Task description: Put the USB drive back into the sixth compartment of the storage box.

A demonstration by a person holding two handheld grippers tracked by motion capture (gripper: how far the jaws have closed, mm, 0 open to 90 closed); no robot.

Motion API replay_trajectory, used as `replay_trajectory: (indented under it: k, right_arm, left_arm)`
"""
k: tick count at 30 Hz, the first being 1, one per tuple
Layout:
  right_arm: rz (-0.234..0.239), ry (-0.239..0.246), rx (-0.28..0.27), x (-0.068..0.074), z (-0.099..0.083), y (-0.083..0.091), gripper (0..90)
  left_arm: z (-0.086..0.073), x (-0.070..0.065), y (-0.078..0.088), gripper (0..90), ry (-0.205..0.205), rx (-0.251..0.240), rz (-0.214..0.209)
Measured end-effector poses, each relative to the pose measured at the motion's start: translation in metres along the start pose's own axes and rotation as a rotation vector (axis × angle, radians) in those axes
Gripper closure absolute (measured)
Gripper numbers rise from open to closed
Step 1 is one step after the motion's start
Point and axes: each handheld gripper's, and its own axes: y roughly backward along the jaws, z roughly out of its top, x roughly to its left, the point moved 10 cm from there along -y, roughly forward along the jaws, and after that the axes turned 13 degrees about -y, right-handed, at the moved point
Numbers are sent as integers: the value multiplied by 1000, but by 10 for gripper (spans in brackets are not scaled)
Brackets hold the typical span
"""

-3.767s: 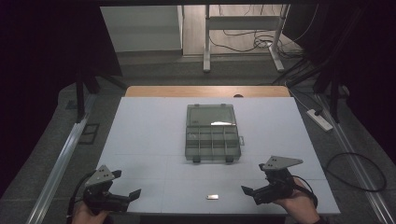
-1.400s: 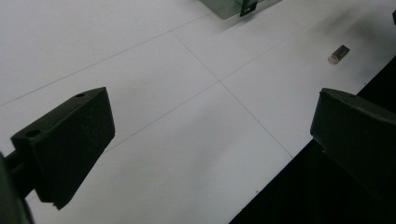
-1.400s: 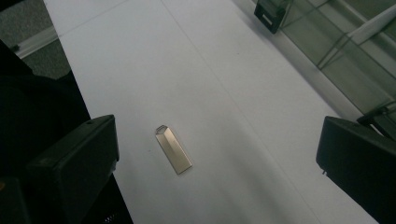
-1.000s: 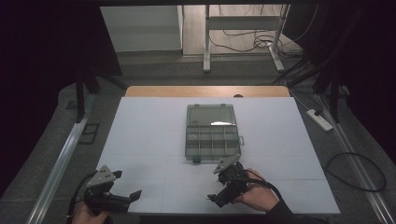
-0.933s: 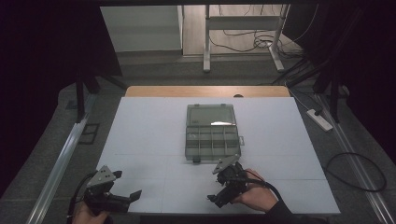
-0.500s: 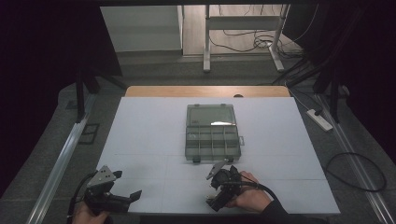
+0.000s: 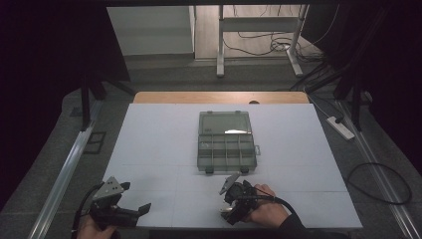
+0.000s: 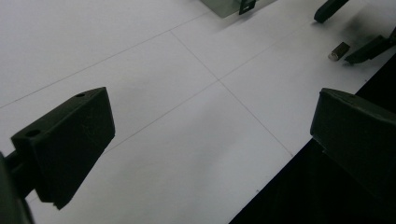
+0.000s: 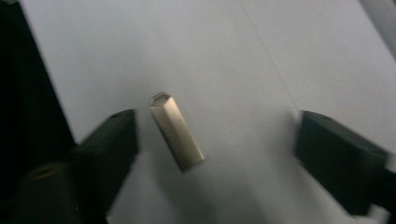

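The right gripper (image 7: 230,213) is standing over the small metal stick (image 9: 177,131) at the near edge of the white table (image 7: 149,144), and its jaws, having just been closing, are flanking the stick without pressing on it (the stick is lying flat, closer to one jaw than the other). The left gripper (image 7: 135,211) is hovering at the near left corner with its jaws spread wide and nothing between them. The compartment box (image 7: 226,141) is sitting farther off at the table's middle, well apart from both grippers.
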Motion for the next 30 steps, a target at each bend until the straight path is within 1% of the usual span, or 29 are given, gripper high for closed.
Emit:
replay_trajectory:
  k: [1,2,3,5,6,7,9,14,17,20,22,25,27,30]
  right_arm:
    - [8,10,-5,1,0,1,302]
    - [16,23,-7,3,0,3,426]
    - [16,23,-7,3,0,3,426]
    - [26,36,-7,5,1,5,550]
    - [31,39,-2,6,0,6,694]
    - [31,39,-2,6,0,6,694]
    - [41,51,2,6,0,7,781]
    - [42,57,-1,6,0,7,783]
    - [58,35,-1,6,1,7,784]
    - [64,23,-24,5,4,11,784]
    - [63,22,-54,3,8,14,784]
    - [69,8,-84,1,11,18,784]
    - [78,-5,-95,0,13,21,784]
    - [80,-10,-104,-2,15,24,784]
  left_arm:
    - [0,0,0,0,0,0,0]
    - [0,0,0,0,-2,0,1]
    - [0,0,0,0,-2,0,1]
    - [0,0,0,0,-3,1,1]
    - [0,0,0,0,-3,1,1]
    - [0,0,0,0,-3,1,1]
    - [0,0,0,0,-4,0,1]
    - [0,0,0,0,-7,0,2]
    - [0,0,0,0,-8,0,2]
    - [0,0,0,0,-10,1,2]
    - [0,0,0,0,-10,0,2]
    - [0,-1,0,0,-10,1,2]
    - [0,-1,0,0,-11,2,3]
    - [0,-1,0,0,-10,2,3]
